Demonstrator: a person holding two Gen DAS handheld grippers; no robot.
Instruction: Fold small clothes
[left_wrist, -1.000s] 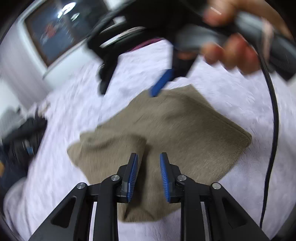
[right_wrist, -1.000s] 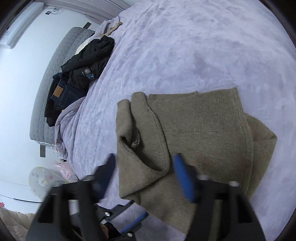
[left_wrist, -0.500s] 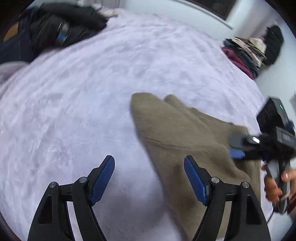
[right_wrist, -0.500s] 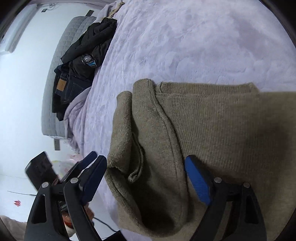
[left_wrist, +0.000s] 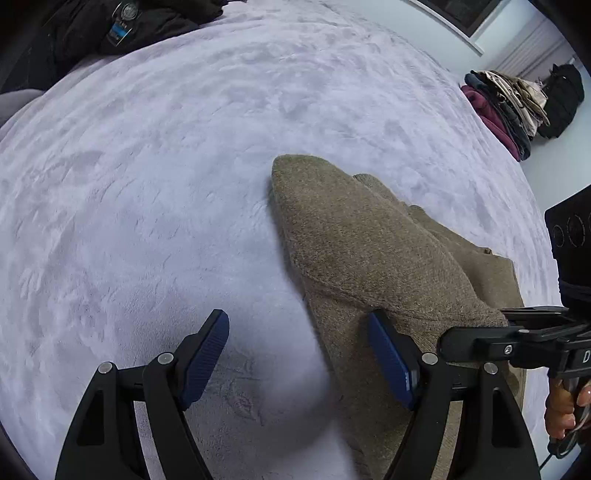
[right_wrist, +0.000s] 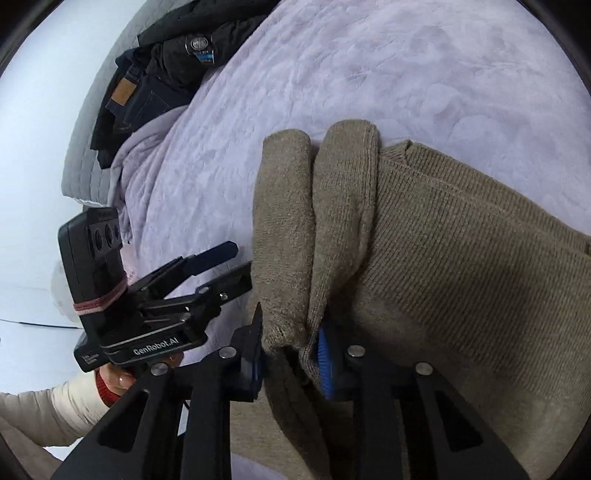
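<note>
An olive-brown knit sweater (left_wrist: 373, 254) lies partly folded on the lilac bedspread; it also shows in the right wrist view (right_wrist: 461, 258). My left gripper (left_wrist: 299, 360) is open at the sweater's near left edge, its right finger against the fabric, its left over bare blanket. My right gripper (right_wrist: 291, 360) is shut on the folded sleeve ends (right_wrist: 284, 325) at the sweater's near edge. The left gripper also shows in the right wrist view (right_wrist: 221, 269), just left of the sleeve. The right gripper's body shows at the right of the left wrist view (left_wrist: 517, 343).
The lilac blanket (left_wrist: 166, 166) covers the bed. A heap of dark clothes and jeans (right_wrist: 159, 74) lies at the far left by a grey headboard. A stack of folded clothes (left_wrist: 506, 107) and a black bag (left_wrist: 563, 99) sit at the far right.
My right gripper has closed from wide open onto the sleeve ends. My left gripper, nearly shut a second ago, opened and swung round to the sweater's left edge.
</note>
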